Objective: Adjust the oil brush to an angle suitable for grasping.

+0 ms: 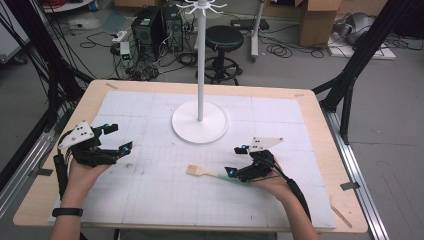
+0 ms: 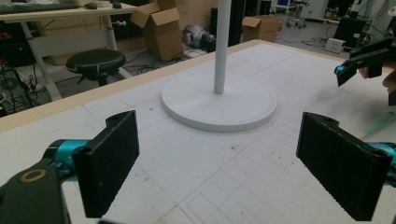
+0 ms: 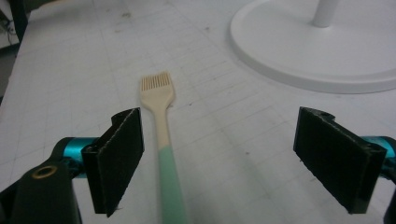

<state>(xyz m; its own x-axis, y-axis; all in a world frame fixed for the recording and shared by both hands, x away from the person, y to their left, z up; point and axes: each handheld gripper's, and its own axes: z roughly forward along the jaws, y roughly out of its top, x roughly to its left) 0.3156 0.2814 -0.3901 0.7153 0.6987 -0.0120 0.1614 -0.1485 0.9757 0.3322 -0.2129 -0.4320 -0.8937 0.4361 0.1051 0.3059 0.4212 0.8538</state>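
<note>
**Right gripper lined up over the brush, ready to close**

We see a brush [image 3: 161,135] lying flat on the white mat [image 1: 150,200], its pale bristle head pointing away from the person and its green handle end running back under the right gripper [image 1: 239,161]. In the right gripper view the jaws stand wide apart with nothing between the pads but the handle, which lies nearer the left jaw than the right and touches neither. The brush sits in front of the round base of the white stand [image 1: 200,122], near it but clearly apart.

The left gripper [image 1: 116,137] hovers off at the left side of the table [image 1: 320,150], also spread wide and empty, pointed toward the stand's base and well away from the brush.

We judge the step in hand to be the approach for a pickup: the right gripper is placed around the handle but has not yet taken hold. The next move calls for shifting a little so the handle sits midway between the pads, lowering until the pads flank it close to the mat, then closing squarely across the narrow handle. Since the handle is thin and lies flat, a grip set too high could slip over it.
</note>
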